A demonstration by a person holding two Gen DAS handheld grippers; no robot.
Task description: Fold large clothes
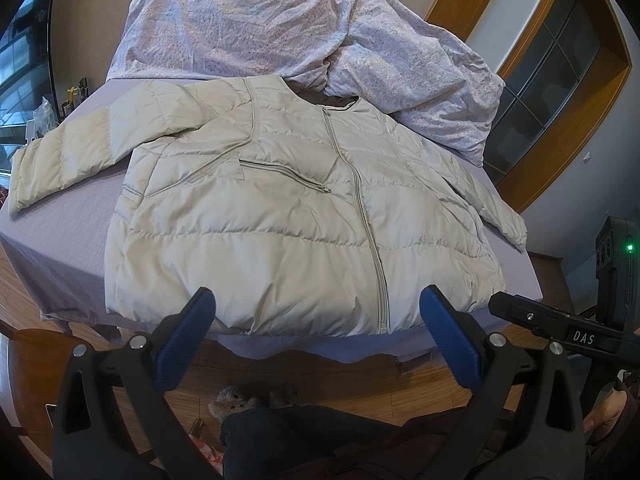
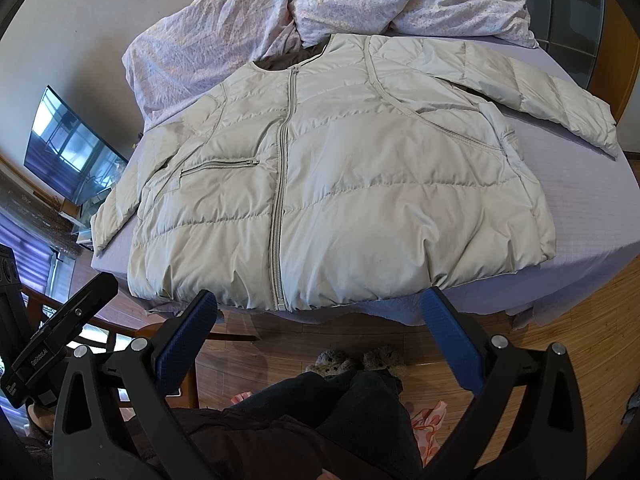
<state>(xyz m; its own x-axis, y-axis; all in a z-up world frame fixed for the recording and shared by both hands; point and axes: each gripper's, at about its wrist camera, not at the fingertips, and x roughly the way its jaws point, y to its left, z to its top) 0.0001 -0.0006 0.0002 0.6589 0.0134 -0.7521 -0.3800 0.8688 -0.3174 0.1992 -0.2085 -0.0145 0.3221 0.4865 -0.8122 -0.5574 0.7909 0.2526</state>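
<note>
A pale beige quilted puffer jacket (image 1: 280,216) is lying flat and face up on the bed (image 1: 60,248), directly ahead of both grippers, its hem nearest them at the bed's front edge. The jacket is zipped shut down the middle, with a collarless neckline showing a dark lining and a slanted zip pocket on the chest. One sleeve is stretching out sideways past the left gripper's left side; the other is running down along the body on its right.

The left gripper (image 1: 318,320) is hovering just short of the hem with its blue-padded fingers spread wide, holding nothing. The right gripper (image 2: 320,320) is likewise hanging before the hem, fingers wide apart and empty.

A label on the right unit, seen from the left wrist, is reading "DAS" (image 1: 583,336); the left unit's label in the right wrist view is too blurred to read surely.

Beyond the jacket, a crumpled floral duvet (image 1: 248,28) is lying at the far end of the bed. Below the grippers, a person's dark-trousered legs (image 2: 340,412) and fuzzy slippers (image 2: 352,360) are showing on the wooden floor (image 2: 560,344).
</note>
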